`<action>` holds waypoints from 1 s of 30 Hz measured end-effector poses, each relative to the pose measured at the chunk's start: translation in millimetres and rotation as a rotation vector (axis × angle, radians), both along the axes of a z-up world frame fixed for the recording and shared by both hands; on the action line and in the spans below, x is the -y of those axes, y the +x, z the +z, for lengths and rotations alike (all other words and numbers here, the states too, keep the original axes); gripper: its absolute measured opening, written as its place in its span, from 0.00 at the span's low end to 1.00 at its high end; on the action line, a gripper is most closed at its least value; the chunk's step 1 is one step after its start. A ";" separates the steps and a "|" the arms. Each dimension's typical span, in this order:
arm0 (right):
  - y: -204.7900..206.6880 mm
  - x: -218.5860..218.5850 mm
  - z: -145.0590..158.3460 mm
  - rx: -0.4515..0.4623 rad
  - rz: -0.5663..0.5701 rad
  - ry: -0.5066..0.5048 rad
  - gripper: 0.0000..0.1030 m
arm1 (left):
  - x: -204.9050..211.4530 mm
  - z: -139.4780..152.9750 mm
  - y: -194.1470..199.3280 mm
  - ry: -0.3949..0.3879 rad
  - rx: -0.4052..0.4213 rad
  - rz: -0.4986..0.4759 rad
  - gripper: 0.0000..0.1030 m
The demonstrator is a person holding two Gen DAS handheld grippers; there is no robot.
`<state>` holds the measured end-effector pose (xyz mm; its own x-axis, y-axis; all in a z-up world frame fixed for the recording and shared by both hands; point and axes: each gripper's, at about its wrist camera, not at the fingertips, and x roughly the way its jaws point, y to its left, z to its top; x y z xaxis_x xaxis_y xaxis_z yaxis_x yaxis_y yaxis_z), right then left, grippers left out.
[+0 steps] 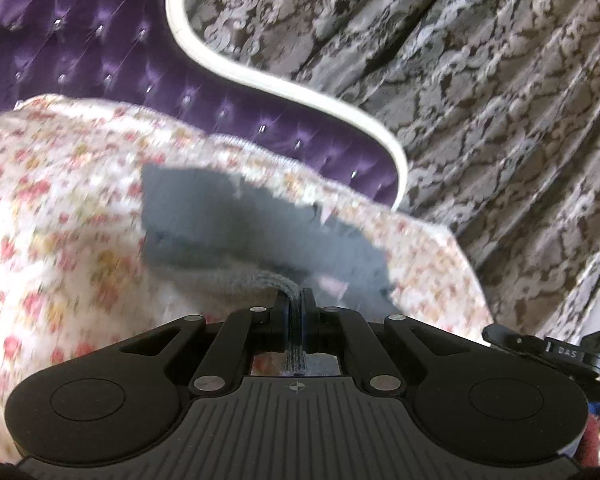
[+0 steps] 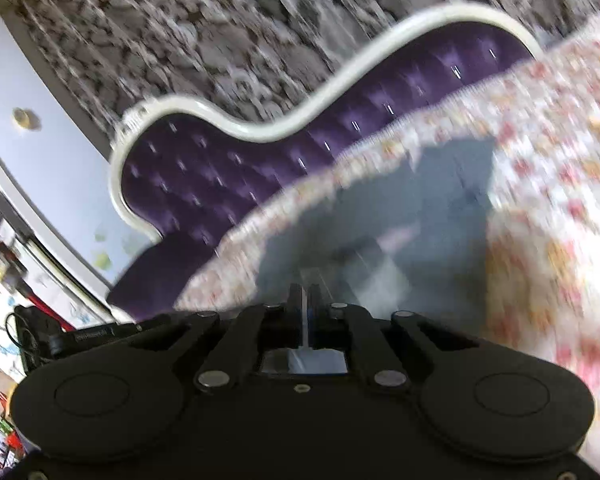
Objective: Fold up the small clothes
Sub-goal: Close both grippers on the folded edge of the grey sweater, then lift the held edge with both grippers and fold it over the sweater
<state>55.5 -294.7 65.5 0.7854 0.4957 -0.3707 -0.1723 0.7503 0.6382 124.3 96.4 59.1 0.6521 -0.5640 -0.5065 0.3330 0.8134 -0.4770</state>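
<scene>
Behind everything we see a grey damask curtain and a purple tufted headboard with a white curved frame, and below it the bed's floral cover fills the foreground. Starting from the left, our left gripper has its jaws pressed together on a ribbed grey edge of the small grey garment, which runs forward from the fingertips toward the headboard edge of the bed. Our right gripper is likewise closed, with a thin fold of the same grey cloth pinched between its jaws, though blur hides the exact hem. The garment lies ahead of both claws, its near edge spanning between them, so neither hand is clearly nearer. It looks soft, knitted, dark grey, with a pale pink patch showing near the left gripper. We judge the next move carries this near edge forward over the rest.
</scene>
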 end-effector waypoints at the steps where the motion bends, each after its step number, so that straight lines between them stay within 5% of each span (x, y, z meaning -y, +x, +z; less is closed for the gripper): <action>1: 5.5 1.7 5.4 0.021 -0.002 -0.003 0.08 | 1.9 2.7 5.8 0.010 0.009 0.000 0.04; 9: 35.0 -25.2 -3.2 -0.010 0.128 -0.219 0.20 | 7.4 -9.9 14.9 0.041 0.007 0.011 0.04; 12: 27.4 -51.0 -24.9 -0.018 0.218 -0.333 0.44 | 6.5 -18.3 14.6 0.056 -0.012 0.017 0.04; 18: 18.0 -101.9 -47.6 0.065 0.434 -0.569 0.49 | -2.0 -23.9 13.6 0.063 -0.025 0.048 0.04; 24: 24.6 -127.8 -65.8 0.078 0.528 -0.687 0.58 | -2.8 -26.5 11.8 0.073 -0.026 0.059 0.04; 28: 23.9 -132.3 -80.2 0.063 0.538 -0.766 0.49 | -3.9 -27.4 10.9 0.079 -0.025 0.062 0.04; 29: 21.9 -132.8 -81.7 0.062 0.537 -0.782 0.11 | -4.5 -27.9 10.4 0.080 -0.025 0.063 0.04; 30: 18.6 -130.1 -80.5 0.060 0.534 -0.779 0.10 | -5.6 -28.0 9.7 0.080 -0.025 0.065 0.04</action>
